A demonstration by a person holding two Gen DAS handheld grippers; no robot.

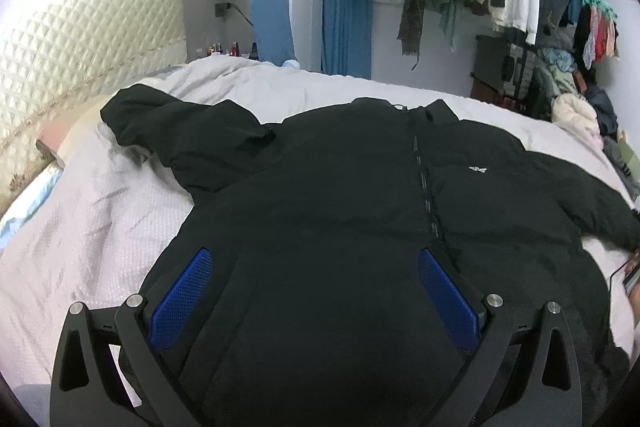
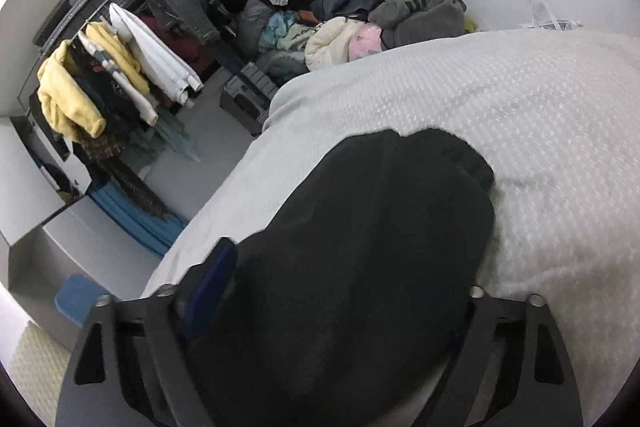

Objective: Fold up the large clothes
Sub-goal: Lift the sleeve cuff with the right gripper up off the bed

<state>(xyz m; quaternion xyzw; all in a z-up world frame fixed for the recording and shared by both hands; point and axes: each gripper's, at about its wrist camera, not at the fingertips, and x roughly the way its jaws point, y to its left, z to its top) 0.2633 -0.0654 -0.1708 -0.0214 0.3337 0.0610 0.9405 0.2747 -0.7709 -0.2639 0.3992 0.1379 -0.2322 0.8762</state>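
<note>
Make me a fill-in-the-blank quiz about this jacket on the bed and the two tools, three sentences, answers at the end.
1. The black jacket lies spread on the ____, front side up.
2. The zipper running down the jacket's front is ____.
3. The inner pads of the left tool are colored ____, and its jaws stand apart over the jacket.

Missing words: bed; closed; blue
</note>
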